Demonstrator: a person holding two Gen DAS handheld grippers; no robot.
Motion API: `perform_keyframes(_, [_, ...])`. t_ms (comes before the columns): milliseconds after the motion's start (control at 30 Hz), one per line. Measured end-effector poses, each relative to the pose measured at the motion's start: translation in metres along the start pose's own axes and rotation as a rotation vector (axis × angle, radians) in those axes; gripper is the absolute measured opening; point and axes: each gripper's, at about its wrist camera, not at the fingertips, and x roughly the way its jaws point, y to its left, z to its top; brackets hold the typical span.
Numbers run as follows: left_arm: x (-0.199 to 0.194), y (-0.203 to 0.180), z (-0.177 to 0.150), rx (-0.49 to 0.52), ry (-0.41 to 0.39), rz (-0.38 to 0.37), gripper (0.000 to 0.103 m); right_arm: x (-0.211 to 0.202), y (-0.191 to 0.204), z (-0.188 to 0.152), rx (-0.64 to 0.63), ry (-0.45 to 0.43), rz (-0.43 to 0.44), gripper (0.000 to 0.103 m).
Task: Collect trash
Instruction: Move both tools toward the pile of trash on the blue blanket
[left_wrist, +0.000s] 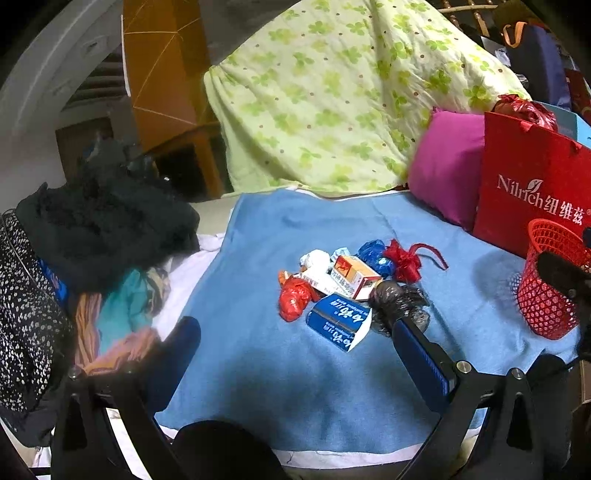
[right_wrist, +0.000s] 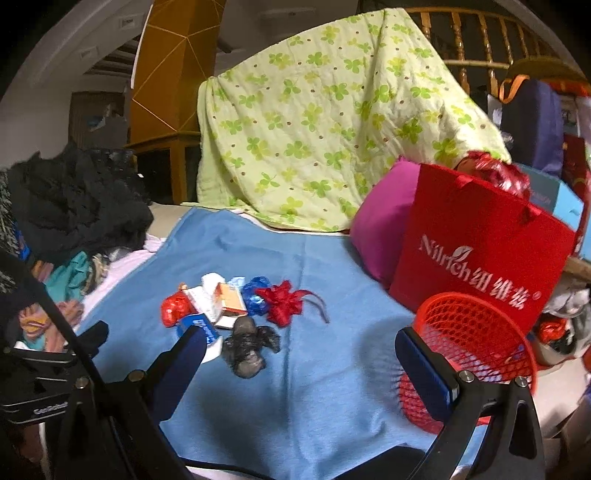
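A heap of trash lies on the blue blanket (left_wrist: 295, 369): a blue toothpaste box (left_wrist: 338, 323), a red wrapper (left_wrist: 293, 297), an orange-and-white carton (left_wrist: 351, 273), a blue foil wrapper (left_wrist: 376, 254), a red ribbon bow (left_wrist: 404, 260) and a crumpled black bag (left_wrist: 400, 301). A red mesh basket (left_wrist: 550, 280) stands to the right of the heap. My left gripper (left_wrist: 291, 336) hangs open just short of the heap, with nothing between its fingers. My right gripper (right_wrist: 303, 345) is open too, the black bag (right_wrist: 249, 349) beyond its left finger and the basket (right_wrist: 476, 332) behind its right finger.
A red paper bag (right_wrist: 480, 254) and a magenta pillow (right_wrist: 380, 236) stand behind the basket. A green clover quilt (right_wrist: 325, 122) rises at the back. Dark clothes (left_wrist: 103, 221) and coloured fabric (left_wrist: 122, 317) pile up on the left.
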Motion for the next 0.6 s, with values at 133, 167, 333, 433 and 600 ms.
perform_keyframes(133, [0.006, 0.007, -0.004, -0.019, 0.021, 0.015, 0.103, 0.002, -0.005, -0.003, 0.029, 0.006, 0.031, 0.103])
perform_keyframes(167, [0.006, 0.008, -0.005, -0.021, 0.023, 0.017, 0.103, 0.003, -0.005, -0.003, 0.034, 0.005, 0.034, 0.103])
perform_keyframes(333, [0.006, 0.012, -0.006, -0.032, 0.019, 0.026, 0.103, 0.000, -0.005, -0.003, 0.050, -0.020, 0.047, 0.103])
perform_keyframes(433, [0.006, 0.013, -0.006, -0.033, 0.017, 0.029, 0.103, -0.001, -0.005, -0.004, 0.055, -0.026, 0.052, 0.103])
perform_keyframes(600, [0.007, 0.014, -0.006, -0.033, 0.016, 0.030, 0.103, -0.002, -0.004, -0.004, 0.057, -0.019, 0.061, 0.103])
